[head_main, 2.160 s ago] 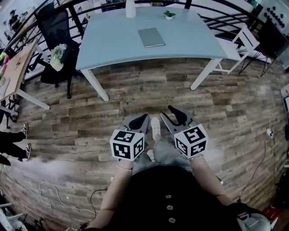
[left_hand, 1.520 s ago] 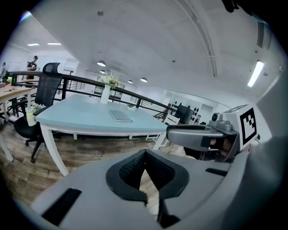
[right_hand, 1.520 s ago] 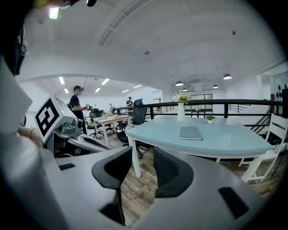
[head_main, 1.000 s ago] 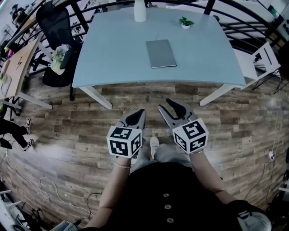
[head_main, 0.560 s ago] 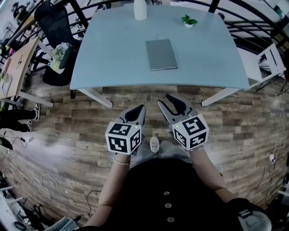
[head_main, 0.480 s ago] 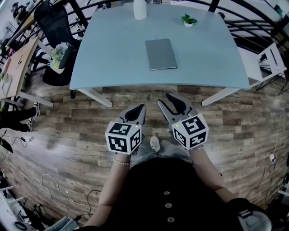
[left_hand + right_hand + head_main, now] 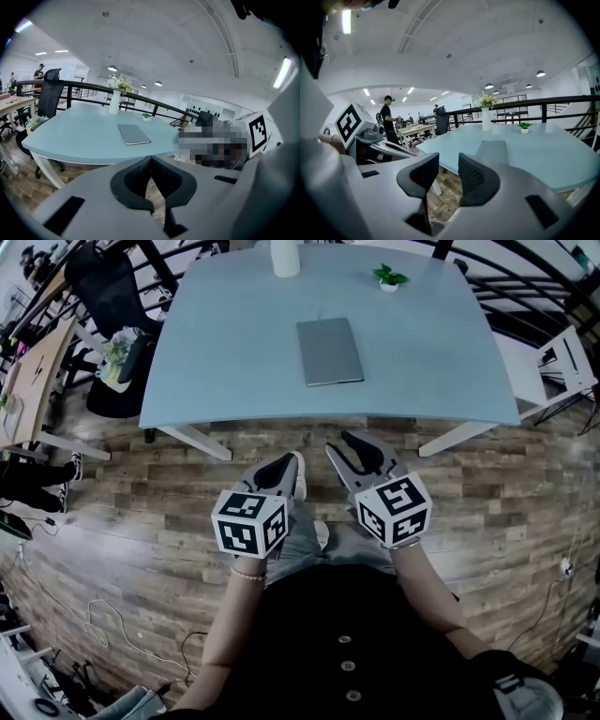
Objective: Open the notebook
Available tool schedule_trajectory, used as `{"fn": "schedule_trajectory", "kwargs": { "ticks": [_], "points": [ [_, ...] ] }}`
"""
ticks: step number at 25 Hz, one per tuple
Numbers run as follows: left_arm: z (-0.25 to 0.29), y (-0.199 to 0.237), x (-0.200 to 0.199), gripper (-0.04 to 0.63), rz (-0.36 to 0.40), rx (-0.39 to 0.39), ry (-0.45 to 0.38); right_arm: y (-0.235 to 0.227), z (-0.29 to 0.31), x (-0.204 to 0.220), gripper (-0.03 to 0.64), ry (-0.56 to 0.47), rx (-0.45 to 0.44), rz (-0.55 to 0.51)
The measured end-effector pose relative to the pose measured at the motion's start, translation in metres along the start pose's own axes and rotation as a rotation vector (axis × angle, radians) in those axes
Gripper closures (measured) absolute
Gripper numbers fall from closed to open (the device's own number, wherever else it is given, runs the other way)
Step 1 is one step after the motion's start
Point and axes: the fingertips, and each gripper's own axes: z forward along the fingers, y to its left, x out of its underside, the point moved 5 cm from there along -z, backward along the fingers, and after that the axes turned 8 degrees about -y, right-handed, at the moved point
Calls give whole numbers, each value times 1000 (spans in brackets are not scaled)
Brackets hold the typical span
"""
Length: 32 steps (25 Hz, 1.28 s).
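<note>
Notebook lay closed at the upper centre of the head view, on the pale blue table. The table's near edge had drawn closer to both grippers than a second before, so the approach looked nearly done, with no contact yet. It was a thin grey rectangle with a smooth matte cover. The left gripper had its ribbed dark pads pressed together, empty. The right gripper stood spread, its jaws having just been closing a little, with nothing between them.

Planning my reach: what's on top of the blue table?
A closed grey notebook, a white vase and a small potted plant. Whatever lies under the notebook is covered.
</note>
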Motion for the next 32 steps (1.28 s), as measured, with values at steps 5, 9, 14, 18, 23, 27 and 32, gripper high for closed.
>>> {"fn": "schedule_trajectory", "kwargs": {
  "ticks": [5, 9, 14, 18, 23, 27, 32],
  "points": [
    [15, 4, -6, 578, 0, 13, 9, -11, 11, 5, 485, 22, 9, 15],
    [33, 13, -12, 578, 8, 24, 29, -27, 19, 6, 485, 32, 30, 29],
    [55, 30, -29, 578, 28, 34, 43, -44, 38, -1, 485, 18, 55, 46],
    [74, 45, -42, 578, 27, 52, 47, -52, 63, -7, 485, 18, 60, 51],
    [101, 65, -61, 578, 29, 78, 44, -71, 92, -18, 485, 18, 81, 41],
    [117, 93, -78, 578, 26, 80, 31, -83, 121, -26, 485, 17, 104, 32],
    [134, 116, -97, 578, 24, 97, 30, -96, 149, -37, 485, 24, 120, 18]
  ]
}}
